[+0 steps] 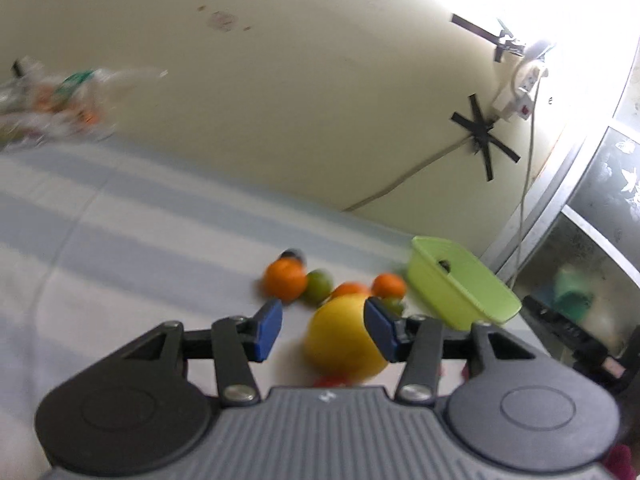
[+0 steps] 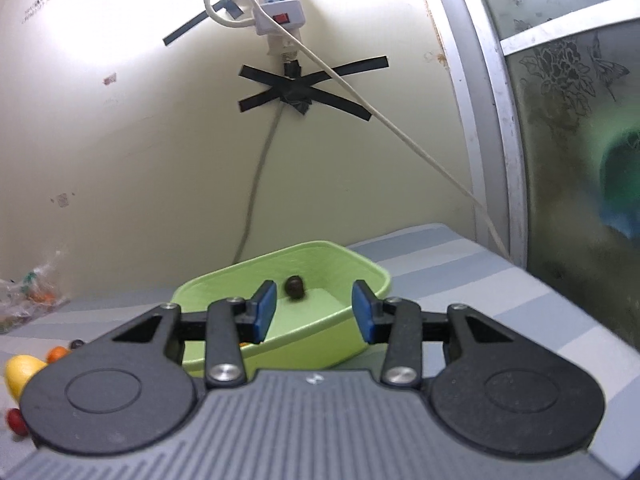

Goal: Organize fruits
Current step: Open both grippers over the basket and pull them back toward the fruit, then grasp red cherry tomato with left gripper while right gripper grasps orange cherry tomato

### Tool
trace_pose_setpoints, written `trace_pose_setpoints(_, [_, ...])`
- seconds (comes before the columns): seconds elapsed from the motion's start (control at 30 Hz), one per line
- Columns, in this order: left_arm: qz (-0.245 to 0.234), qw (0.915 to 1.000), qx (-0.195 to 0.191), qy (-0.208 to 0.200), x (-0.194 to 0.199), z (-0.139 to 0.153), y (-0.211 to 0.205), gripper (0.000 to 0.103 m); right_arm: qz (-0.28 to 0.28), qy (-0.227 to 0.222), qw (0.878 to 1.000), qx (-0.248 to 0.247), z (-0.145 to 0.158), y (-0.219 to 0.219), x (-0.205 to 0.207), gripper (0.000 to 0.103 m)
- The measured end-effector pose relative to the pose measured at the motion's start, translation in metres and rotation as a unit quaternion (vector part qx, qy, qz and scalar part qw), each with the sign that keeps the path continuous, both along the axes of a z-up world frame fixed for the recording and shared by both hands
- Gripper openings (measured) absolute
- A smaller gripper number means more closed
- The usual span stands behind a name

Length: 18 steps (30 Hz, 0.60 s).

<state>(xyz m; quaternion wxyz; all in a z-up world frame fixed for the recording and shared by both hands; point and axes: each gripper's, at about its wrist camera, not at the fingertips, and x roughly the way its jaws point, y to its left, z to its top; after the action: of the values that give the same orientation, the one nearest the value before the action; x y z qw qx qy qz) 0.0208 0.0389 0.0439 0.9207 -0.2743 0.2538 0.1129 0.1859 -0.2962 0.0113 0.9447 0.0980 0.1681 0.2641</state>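
Note:
A green plastic tub point(image 1: 464, 286) point(image 2: 328, 332) stands on the striped cloth and holds one small dark fruit point(image 2: 295, 286). In the left wrist view a large yellow fruit point(image 1: 340, 340), oranges point(image 1: 284, 278) point(image 1: 389, 285) and green fruits point(image 1: 319, 284) lie in a cluster left of the tub. My left gripper point(image 1: 324, 328) is open and empty, with the yellow fruit partly between its pads. My right gripper point(image 2: 314, 314) is open and empty, hovering over the tub's near wall. The right wrist view shows the yellow fruit point(image 2: 20, 372) at its far left.
A striped cloth point(image 1: 120, 240) covers the surface. A clear plastic bag with snacks point(image 1: 52, 100) lies at the far left by the wall. A power strip point(image 2: 276, 4) and cables hang on the wall. A glass door point(image 2: 572, 140) stands at the right.

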Motion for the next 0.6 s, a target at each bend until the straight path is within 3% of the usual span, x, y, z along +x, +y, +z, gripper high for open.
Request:
trace_pose_setpoints(0.1, [-0.013, 0.9999, -0.003, 0.006, -0.011, -0.015, 0.0, 0.051, 0.039, 0.011, 0.999, 0.02, 0.001, 0.006, -0.031, 0.044])
trace_pose_setpoints(0.2, [-0.045, 0.9989, 0.007, 0.011, -0.01, -0.028, -0.004, 0.052, 0.087, 0.011, 0.996, 0.006, 0.0, 0.023, -0.065, 0.044])
trace_pose_setpoints(0.4, [-0.099, 0.9936, 0.047, 0.026, 0.007, -0.044, -0.022, 0.053, 0.164, 0.026, 0.982, -0.087, -0.01, 0.083, -0.096, 0.044])
trace_pose_setpoints(0.6, [-0.118, 0.9876, 0.097, 0.037, 0.015, -0.05, -0.029, 0.056, 0.169, 0.044, 0.973, -0.15, -0.017, 0.118, -0.089, 0.047])
